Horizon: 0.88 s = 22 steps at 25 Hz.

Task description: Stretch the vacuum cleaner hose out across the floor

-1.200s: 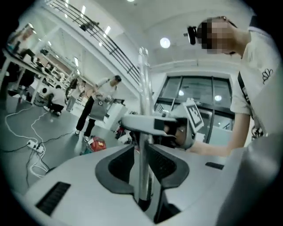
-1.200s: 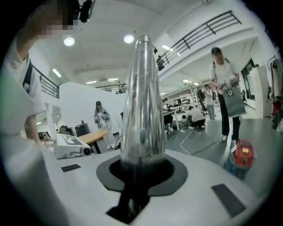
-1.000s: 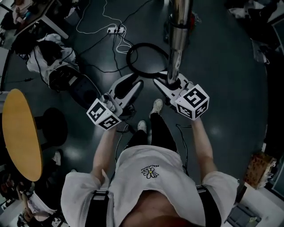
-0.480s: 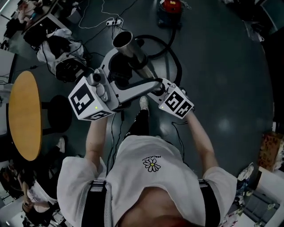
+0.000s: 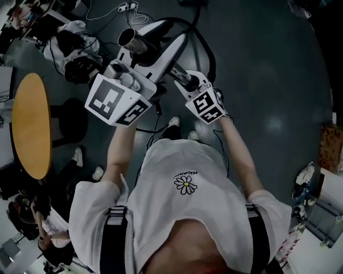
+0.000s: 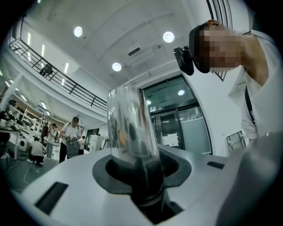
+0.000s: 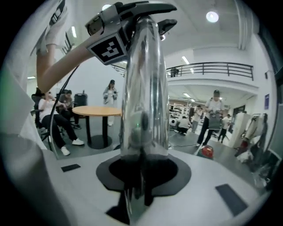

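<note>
In the head view a chrome vacuum tube point(image 5: 131, 42) lies tilted, its open end toward the upper left. A black hose point(image 5: 207, 51) curves away from behind it across the dark floor. My left gripper point(image 5: 147, 53) sits near the tube's open end. Its jaws have just been closing and now press on the tube point(image 6: 131, 128). My right gripper point(image 5: 182, 79) is shut on the same tube point(image 7: 143, 101) farther down. In the right gripper view the left gripper's marker cube point(image 7: 108, 47) shows near the tube's top. A red vacuum cleaner point(image 7: 206, 151) stands on the floor beyond.
A round wooden table point(image 5: 29, 126) stands at the left, with seated people point(image 7: 51, 110) beside it. Bags point(image 5: 69, 45) and a power strip point(image 5: 127, 6) with cables lie at the upper left. More people point(image 7: 214, 114) stand in the hall, and boxes point(image 5: 329, 147) sit at the right.
The tube has swung from upright to tilted, its open end now at the upper left. The left gripper came up from low at the left, opened wide round the tube and closed on it.
</note>
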Available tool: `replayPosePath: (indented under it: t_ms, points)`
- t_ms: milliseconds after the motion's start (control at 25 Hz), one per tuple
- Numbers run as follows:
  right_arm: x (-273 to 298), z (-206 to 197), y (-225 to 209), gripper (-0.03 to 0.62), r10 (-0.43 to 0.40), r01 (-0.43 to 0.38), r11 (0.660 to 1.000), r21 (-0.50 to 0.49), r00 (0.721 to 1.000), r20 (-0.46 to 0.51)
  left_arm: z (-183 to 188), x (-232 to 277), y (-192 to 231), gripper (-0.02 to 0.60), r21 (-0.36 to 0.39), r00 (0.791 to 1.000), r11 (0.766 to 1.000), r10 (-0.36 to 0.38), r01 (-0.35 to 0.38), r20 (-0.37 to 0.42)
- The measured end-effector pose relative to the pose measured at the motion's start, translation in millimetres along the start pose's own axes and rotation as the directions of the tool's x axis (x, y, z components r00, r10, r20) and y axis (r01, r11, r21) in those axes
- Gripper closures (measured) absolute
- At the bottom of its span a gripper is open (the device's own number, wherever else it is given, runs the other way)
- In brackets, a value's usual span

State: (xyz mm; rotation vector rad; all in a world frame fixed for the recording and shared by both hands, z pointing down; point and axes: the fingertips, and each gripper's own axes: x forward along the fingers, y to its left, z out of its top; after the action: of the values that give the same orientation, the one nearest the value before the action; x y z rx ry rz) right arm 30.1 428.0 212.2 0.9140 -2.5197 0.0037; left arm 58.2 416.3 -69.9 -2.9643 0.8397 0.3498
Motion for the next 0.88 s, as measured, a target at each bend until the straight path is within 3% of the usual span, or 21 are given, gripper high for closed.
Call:
replayPosePath:
  t_ms: [200,320,480,520,640,680,720,760,800,840,880]
  points:
    - [-41,-17,-22,0.481,-0.272,0.276,0.959,0.066,0.96,-0.059,-4,8,-5,0.454,-0.028,1.0,1.0,0.011,-0.011,-0.008]
    - [-65,-28,-20,0.465,-0.35,0.361,0.923,0.135,0.932,-0.093,-6,18,-28,0.454,-0.038,0.999,0.998,-0.043,0.043,-0.003]
    - [-95,-40,-2,0.459,-0.467,0.484,0.87,0.094,0.87,-0.156,-11,24,-44,0.454,-0.096,0.998,0.993,-0.067,0.066,-0.006]
    - [-100,-43,2,0.457,-0.464,0.484,0.865,0.131,0.872,-0.155,-12,24,-43,0.454,-0.121,0.998,0.991,-0.064,0.063,-0.005]
    - [-109,-52,12,0.417,-0.376,0.396,0.845,0.358,0.918,-0.128,-16,22,-47,0.454,-0.156,0.998,0.986,-0.062,0.061,-0.001]
    - [-111,-54,14,0.413,-0.356,0.375,0.844,0.384,0.927,-0.122,-16,21,-52,0.454,-0.149,0.997,0.986,-0.071,0.07,-0.002]
    - [-114,-54,17,0.413,-0.362,0.385,0.856,0.345,0.923,-0.131,-16,22,-57,0.454,-0.136,0.997,0.988,-0.08,0.078,-0.004]
    - [-120,-53,21,0.413,-0.403,0.428,0.875,0.225,0.903,-0.152,-17,22,-60,0.454,-0.122,0.997,0.989,-0.08,0.078,-0.006]
    - [-127,-56,26,0.413,-0.47,0.484,0.874,0.045,0.865,-0.173,-16,21,-58,0.454,-0.11,0.998,0.992,-0.068,0.067,-0.004]
    - [-134,-64,32,0.413,-0.533,0.522,0.846,-0.111,0.825,-0.189,-14,19,-52,0.454,-0.098,0.999,0.994,-0.048,0.049,0.004]
    - [-139,-80,38,0.414,-0.555,0.536,0.832,-0.143,0.803,-0.216,-11,17,-46,0.459,-0.083,0.999,0.996,-0.029,0.031,0.016]
